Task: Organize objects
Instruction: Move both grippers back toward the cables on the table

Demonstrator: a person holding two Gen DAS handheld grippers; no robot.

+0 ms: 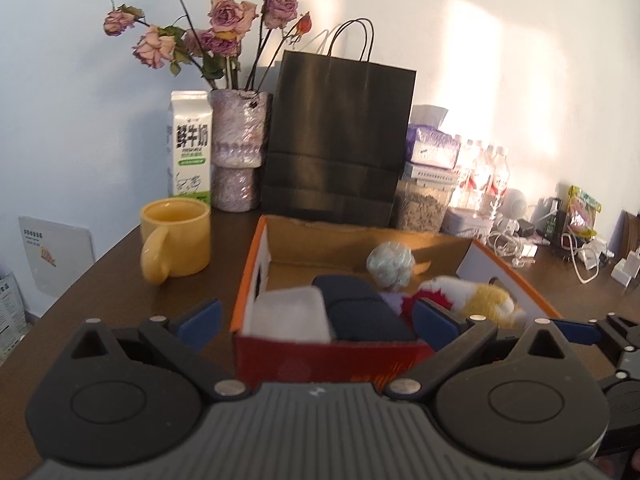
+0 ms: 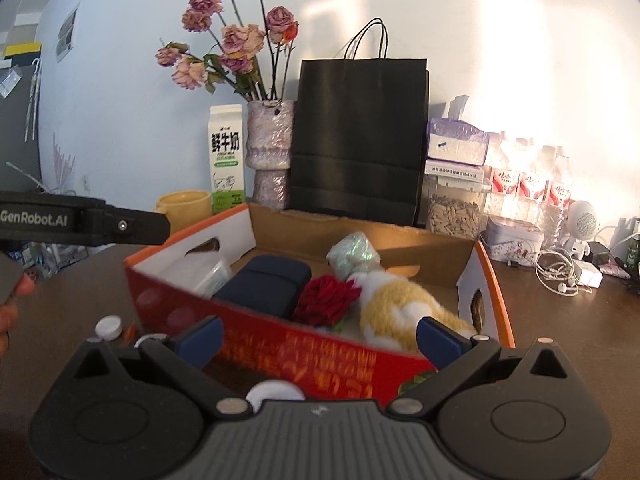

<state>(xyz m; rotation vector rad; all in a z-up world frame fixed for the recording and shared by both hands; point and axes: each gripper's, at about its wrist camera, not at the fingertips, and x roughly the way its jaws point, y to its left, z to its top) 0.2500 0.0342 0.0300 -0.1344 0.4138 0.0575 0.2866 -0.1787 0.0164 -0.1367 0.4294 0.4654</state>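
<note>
Nearby, both jaws were held wide and empty: left gripper (image 1: pixel 318 318), right gripper (image 2: pixel 320 338). Plush toy (image 2: pixel 400 304), navy case (image 2: pixel 264 284) and red rose (image 2: pixel 326 300) were seen inside the cardboard box (image 2: pixel 256 336).

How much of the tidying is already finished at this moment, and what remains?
Done: the cardboard box already holds a navy pouch, a red fabric flower, a yellow-white plush toy and a shiny wrapped ball. In hand: nothing; the left gripper and right gripper are open. Left: small white caps beside the box.
</note>
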